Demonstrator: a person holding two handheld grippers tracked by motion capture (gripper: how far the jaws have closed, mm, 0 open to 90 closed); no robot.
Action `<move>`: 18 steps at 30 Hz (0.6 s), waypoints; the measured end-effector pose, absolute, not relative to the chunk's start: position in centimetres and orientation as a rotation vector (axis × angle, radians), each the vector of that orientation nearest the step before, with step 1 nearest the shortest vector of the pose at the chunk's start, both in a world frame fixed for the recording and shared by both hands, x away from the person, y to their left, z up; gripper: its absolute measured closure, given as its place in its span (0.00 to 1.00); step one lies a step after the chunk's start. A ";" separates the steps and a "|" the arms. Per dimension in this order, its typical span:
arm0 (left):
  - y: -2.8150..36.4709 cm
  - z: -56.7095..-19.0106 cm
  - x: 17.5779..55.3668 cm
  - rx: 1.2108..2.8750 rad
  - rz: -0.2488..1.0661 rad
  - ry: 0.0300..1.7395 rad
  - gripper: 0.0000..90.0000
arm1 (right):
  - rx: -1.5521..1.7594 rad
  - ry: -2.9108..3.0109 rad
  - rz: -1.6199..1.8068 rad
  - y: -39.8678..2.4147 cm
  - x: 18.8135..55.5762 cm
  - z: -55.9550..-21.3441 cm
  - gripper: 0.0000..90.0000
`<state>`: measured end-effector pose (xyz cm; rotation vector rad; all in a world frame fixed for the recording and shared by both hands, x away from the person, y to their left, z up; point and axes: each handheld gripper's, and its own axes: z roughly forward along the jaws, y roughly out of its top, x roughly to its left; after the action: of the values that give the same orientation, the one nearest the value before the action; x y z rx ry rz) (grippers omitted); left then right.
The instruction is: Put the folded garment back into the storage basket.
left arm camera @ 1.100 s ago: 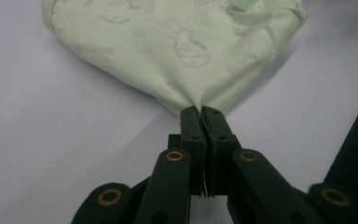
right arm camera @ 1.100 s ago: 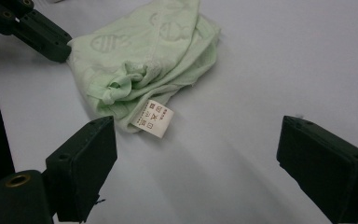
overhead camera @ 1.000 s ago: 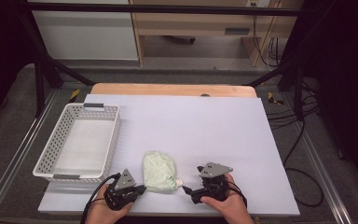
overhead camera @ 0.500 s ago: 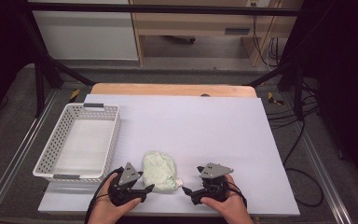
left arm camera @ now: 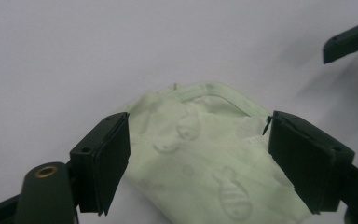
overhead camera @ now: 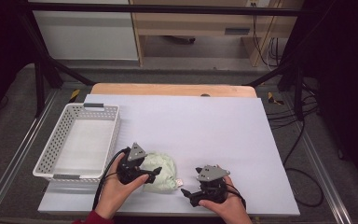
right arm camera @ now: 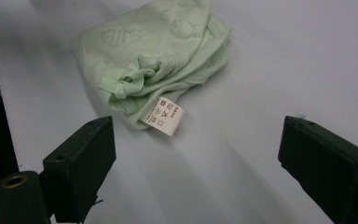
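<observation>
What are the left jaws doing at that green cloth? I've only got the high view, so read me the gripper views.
Observer: The left gripper has just been opening its jaws. They stand apart with the green cloth lying between them, not clamped.
Operator: Now check the right gripper.
Observer: The right gripper has its jaws wide open over the bare table, short of the cloth.
Operator: Tell me what it's aimed at.
Observer: A white label with red print, sticking out of the cloth's bunched edge.
</observation>
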<state>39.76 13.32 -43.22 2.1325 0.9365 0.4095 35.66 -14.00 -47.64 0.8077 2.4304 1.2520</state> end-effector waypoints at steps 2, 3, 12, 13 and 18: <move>13.3 -43.4 40.2 2.140 0.432 0.955 0.25 | 0.803 2.429 1.248 -14.0 35.7 -47.7 0.14; 13.4 -43.6 40.5 2.139 0.433 0.964 0.26 | 0.802 2.430 1.248 -14.0 35.7 -47.7 0.14; 13.9 -45.2 41.9 2.141 0.477 1.029 0.32 | 0.786 2.442 1.221 -13.8 35.6 -47.9 0.15; 14.0 -45.3 42.0 2.140 0.476 1.036 0.32 | 0.781 2.441 1.223 -13.8 35.6 -47.9 0.15; 14.2 -46.0 42.2 2.138 0.479 1.051 0.38 | 0.782 2.438 1.226 -13.9 35.6 -47.9 0.15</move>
<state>42.21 14.24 -45.95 2.1382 1.0510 0.4788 35.62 -13.86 -47.86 0.7819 2.4377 1.2257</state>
